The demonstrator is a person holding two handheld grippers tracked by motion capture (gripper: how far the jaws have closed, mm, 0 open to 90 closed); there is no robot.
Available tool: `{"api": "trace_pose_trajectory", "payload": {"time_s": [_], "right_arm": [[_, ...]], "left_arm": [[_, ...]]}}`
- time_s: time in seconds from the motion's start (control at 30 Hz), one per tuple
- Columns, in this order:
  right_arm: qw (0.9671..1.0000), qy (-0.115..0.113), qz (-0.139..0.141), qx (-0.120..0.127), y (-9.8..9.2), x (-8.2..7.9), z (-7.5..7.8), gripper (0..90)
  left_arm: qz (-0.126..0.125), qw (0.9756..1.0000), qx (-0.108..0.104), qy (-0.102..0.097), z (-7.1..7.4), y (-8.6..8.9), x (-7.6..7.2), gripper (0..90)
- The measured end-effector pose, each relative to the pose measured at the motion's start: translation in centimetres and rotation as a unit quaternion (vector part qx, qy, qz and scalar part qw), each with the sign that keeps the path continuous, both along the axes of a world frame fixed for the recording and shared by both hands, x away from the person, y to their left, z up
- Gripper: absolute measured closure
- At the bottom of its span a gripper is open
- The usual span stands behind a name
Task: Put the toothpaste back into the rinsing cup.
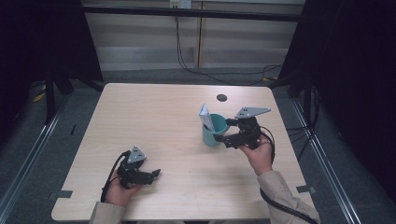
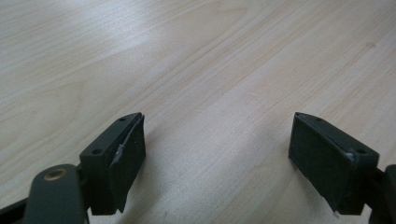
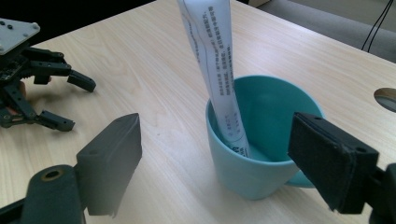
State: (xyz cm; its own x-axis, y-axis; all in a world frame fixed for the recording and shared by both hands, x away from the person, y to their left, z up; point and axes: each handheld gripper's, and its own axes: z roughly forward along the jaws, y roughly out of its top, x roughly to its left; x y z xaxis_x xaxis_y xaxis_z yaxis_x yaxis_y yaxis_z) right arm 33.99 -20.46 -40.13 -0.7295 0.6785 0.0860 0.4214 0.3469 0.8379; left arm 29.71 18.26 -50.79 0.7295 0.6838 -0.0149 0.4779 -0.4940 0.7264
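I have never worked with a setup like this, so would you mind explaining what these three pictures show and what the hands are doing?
A person sits at a pale wooden table and holds a black two-jaw hand-held gripper in each hand. The high view looks down from above: the left gripper rests near the table's front edge, and the right gripper is at a teal plastic cup. The other two pictures come from cameras riding on the grippers, looking along their jaws. In the left gripper view the jaws stand apart over bare wood, holding nothing. In the right gripper view the jaws stand open on either side of the cup, not clamping it. A white printed tube stands tilted inside the cup. A small round dark hole lies farther back.
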Motion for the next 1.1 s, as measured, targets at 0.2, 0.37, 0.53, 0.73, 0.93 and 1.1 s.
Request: {"api": "trace_pose_trajectory", "payload": {"time_s": [0.2,0.37,0.53,0.73,0.93,1.1], "right_arm": [[1.0000,0.001,0.005,-0.008,-0.6,-0.6,0.0,17.1],[1.0000,0.002,0.005,-0.008,-0.9,-0.9,-0.1,17.1],[0.9999,0.003,0.007,-0.014,-1.5,-1.5,-0.5,17.2],[0.9997,0.005,0.007,-0.022,-1.9,-1.9,-1.0,17.1],[0.9997,0.008,0.005,-0.025,-2.6,-2.4,-1.6,17.1],[0.9996,0.012,0.001,-0.026,-3.0,-2.7,-2.0,17.2]], "left_arm": [[0.002,1.0000,-0.002,-0.001,0.0,0.0,0.0,18.5],[0.001,1.0000,-0.002,-0.001,0.0,0.0,0.0,18.5],[0.001,1.0000,-0.002,-0.002,0.0,0.0,0.0,18.5],[-0.001,1.0000,0.001,0.000,0.0,0.0,0.0,18.5],[-0.001,1.0000,0.001,0.000,0.0,0.0,0.0,18.5],[-0.001,1.0000,0.001,0.000,0.0,0.0,0.0,18.5]]}}
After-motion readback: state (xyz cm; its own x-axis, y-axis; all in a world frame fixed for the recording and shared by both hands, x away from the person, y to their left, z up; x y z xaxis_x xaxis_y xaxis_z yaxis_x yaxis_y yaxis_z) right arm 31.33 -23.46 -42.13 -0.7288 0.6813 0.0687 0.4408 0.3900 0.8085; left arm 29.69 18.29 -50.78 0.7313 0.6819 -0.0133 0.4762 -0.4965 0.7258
